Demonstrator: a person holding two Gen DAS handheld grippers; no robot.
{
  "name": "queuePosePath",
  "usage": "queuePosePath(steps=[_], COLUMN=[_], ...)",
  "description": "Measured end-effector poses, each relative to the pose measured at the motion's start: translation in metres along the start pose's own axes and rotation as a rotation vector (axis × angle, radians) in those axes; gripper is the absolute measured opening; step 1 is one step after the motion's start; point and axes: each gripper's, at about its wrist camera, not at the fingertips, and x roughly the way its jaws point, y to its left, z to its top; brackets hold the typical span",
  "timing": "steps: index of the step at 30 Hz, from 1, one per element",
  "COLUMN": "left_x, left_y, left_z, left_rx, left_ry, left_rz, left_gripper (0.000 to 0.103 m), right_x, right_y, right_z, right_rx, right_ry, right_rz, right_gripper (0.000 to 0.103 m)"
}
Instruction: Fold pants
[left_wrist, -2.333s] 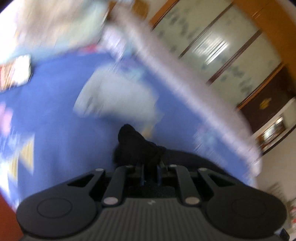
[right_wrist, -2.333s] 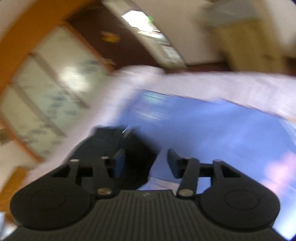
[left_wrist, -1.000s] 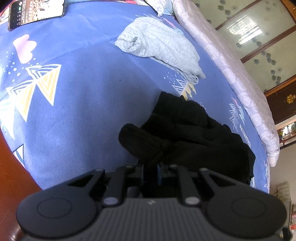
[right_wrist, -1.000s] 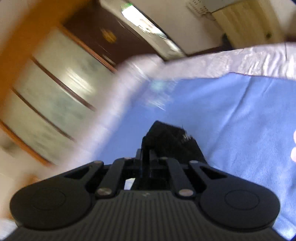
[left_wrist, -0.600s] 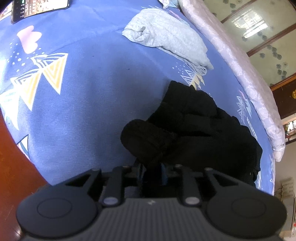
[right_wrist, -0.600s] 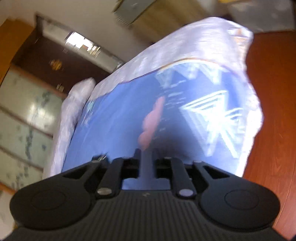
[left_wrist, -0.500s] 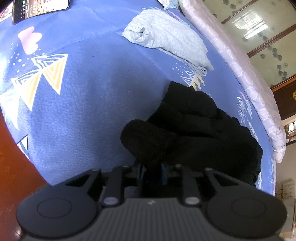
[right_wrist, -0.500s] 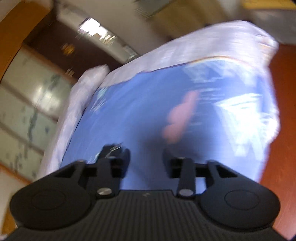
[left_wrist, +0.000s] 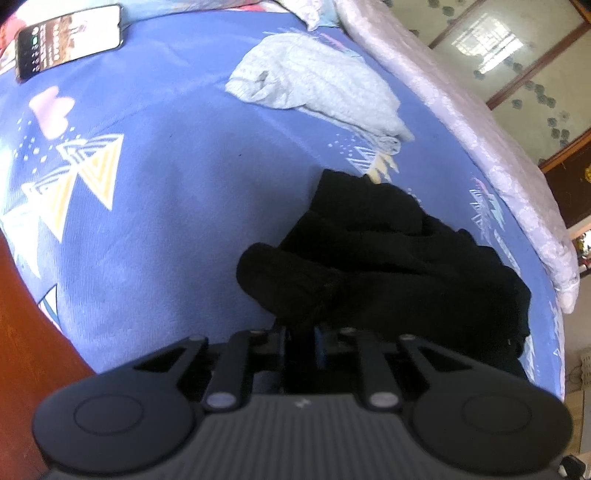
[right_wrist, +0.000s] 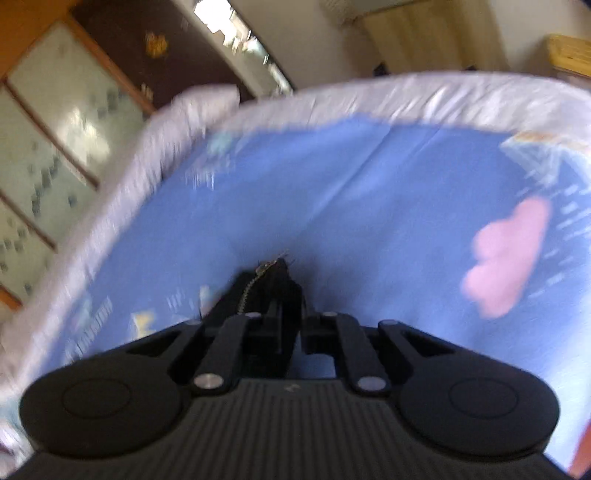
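The black pants (left_wrist: 406, 258) lie crumpled on the blue patterned bed sheet (left_wrist: 166, 221), with one rolled end toward me. My left gripper (left_wrist: 301, 332) sits at that near end. Its jaws are closing, and black fabric is pinched between the pads. In the blurred right wrist view, a black edge of the pants (right_wrist: 273, 280) with a metal zipper (right_wrist: 249, 291) pokes out between the fingers of my right gripper (right_wrist: 291, 321). Those jaws are closing too, and the fabric is caught between them just above the sheet (right_wrist: 369, 221).
A folded pale grey garment (left_wrist: 317, 85) lies farther up the bed, and a phone (left_wrist: 68, 40) lies at the top left. A lilac quilt (left_wrist: 480, 147) runs along the bed's far edge. There is red-brown floor (left_wrist: 22, 350) at the left and glass-panelled cabinet doors (right_wrist: 55, 147) beyond.
The right gripper let go, swung out over the bare sheet with its jaws apart, then dropped and closed on the zipper edge. The left gripper stayed where it was on the pants.
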Motion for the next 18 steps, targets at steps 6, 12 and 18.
queuePosePath(steps=[6, 12, 18], left_x=[0.003, 0.005, -0.027], left_y=[-0.009, 0.001, 0.016], left_z=[-0.012, -0.019, 0.026], left_rx=[0.078, 0.103, -0.007], left_ry=[0.075, 0.134, -0.053], left_rz=[-0.036, 0.036, -0.003], left_gripper=[0.017, 0.046, 0.050], right_x=[-0.062, -0.079, -0.066], right_y=[-0.068, -0.112, -0.027], right_z=[0.011, 0.004, 0.010], right_rx=[0.067, 0.190, -0.040], right_ry=[-0.106, -0.187, -0.111], right_rz=[-0.106, -0.386, -0.110], right_gripper=[0.014, 0.040, 0.045])
